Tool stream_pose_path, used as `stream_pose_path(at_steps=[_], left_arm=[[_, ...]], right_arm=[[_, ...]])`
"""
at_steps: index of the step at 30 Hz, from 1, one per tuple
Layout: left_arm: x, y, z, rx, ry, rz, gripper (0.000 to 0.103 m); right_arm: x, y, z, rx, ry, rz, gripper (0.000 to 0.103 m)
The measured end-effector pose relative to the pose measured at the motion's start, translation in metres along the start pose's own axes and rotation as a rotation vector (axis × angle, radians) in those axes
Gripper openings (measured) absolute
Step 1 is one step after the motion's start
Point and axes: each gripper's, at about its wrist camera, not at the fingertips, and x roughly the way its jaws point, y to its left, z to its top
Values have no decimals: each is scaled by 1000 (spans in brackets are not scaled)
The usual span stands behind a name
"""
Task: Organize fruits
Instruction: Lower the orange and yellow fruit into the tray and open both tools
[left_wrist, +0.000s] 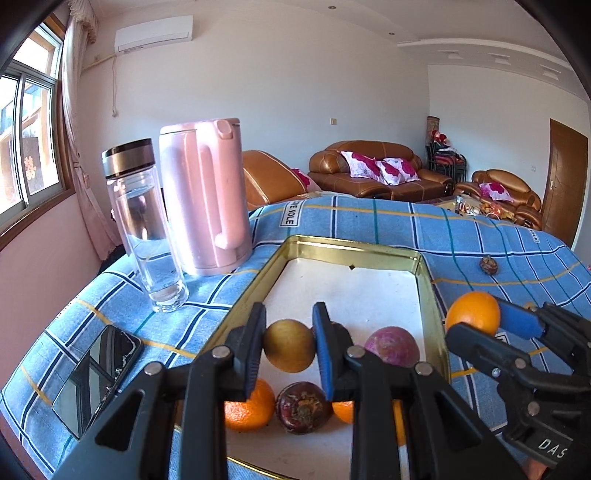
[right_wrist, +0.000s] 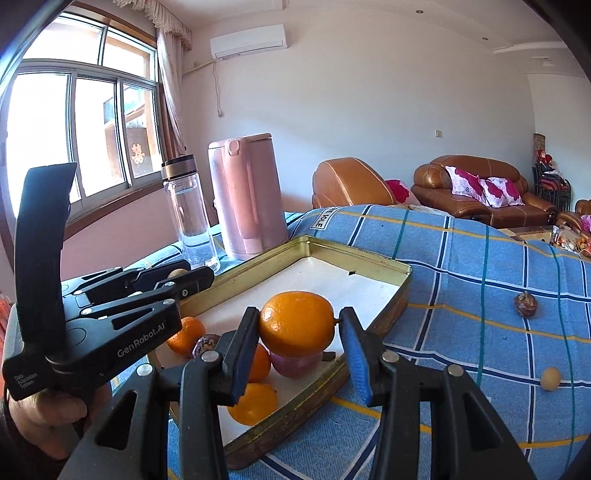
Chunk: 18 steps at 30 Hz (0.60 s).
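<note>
My left gripper (left_wrist: 289, 332) is shut on a round yellow-brown fruit (left_wrist: 289, 347), held over the near end of the gold-rimmed tray (left_wrist: 424, 280). Under it in the tray lie two oranges (left_wrist: 247, 410), a dark wrinkled fruit (left_wrist: 303, 406) and a purple fruit (left_wrist: 391, 347). My right gripper (right_wrist: 300, 321) is shut on a large orange (right_wrist: 297, 325), above the tray's (right_wrist: 369, 254) right side. The right gripper and its orange (left_wrist: 472, 312) also show at the right of the left wrist view. On the blue checked cloth lie a dark fruit (right_wrist: 524, 303) and a small tan fruit (right_wrist: 551, 377).
A pink kettle (left_wrist: 207, 195) and a glass bottle of water (left_wrist: 147, 229) stand left of the tray's far end. A phone (left_wrist: 96, 373) lies on the cloth near the left edge. Brown sofas (left_wrist: 373, 170) stand beyond the table.
</note>
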Motion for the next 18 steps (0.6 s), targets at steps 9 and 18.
stream_pose_path(at_steps=[9,18], left_arm=[[9,17,-6,-13,26,24,27],[17,38,-9,-45,46,43,27]], right_arm=[[9,17,-5,-22,35,14,47],[15,33,-8,-53,58,33,46]])
